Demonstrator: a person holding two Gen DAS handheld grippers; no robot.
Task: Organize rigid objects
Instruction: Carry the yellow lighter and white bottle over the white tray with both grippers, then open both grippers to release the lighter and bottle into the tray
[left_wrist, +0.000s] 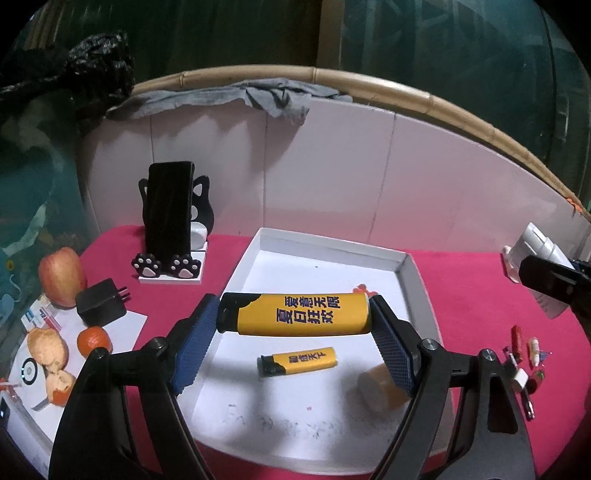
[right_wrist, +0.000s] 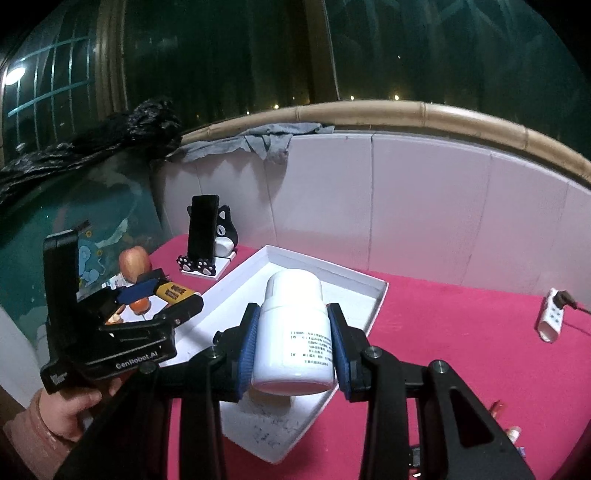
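Backdrop: dark window glass behind a pale panelled wall capped by a bamboo rail (left_wrist: 424, 98), with a grey cloth (left_wrist: 258, 98) draped over it.
Surface: pink tablecloth (left_wrist: 480, 295), and the landmark is a shallow white tray (left_wrist: 332, 243) lying in the middle.
Left gripper (left_wrist: 293, 314): clenched end to end on a big yellow lighter (left_wrist: 295, 314), which hangs crosswise above the tray – blue pads pressing both ends.
Inside the tray: a small yellow lighter (left_wrist: 297, 361) lies flat on the floor, and a tan block (left_wrist: 380, 387) sits near the right wall.
Right gripper (right_wrist: 293, 339): grasping a white bottle (right_wrist: 293, 328) by its sides, cap pointing away, held over the tray's near corner.
Left of the tray: a black phone (left_wrist: 170, 206) leans upright in a cat-shaped stand (left_wrist: 199, 206); nearer are a black charger (left_wrist: 101, 302), an apple (left_wrist: 61, 277), a tangerine (left_wrist: 94, 341) and peel.
Right of the tray: a scatter of small items (left_wrist: 524, 362) – too small to identify – and a white power strip (right_wrist: 552, 317) further off.
Person: a hand (right_wrist: 70, 410) in a pink sleeve holds the left tool's handle.
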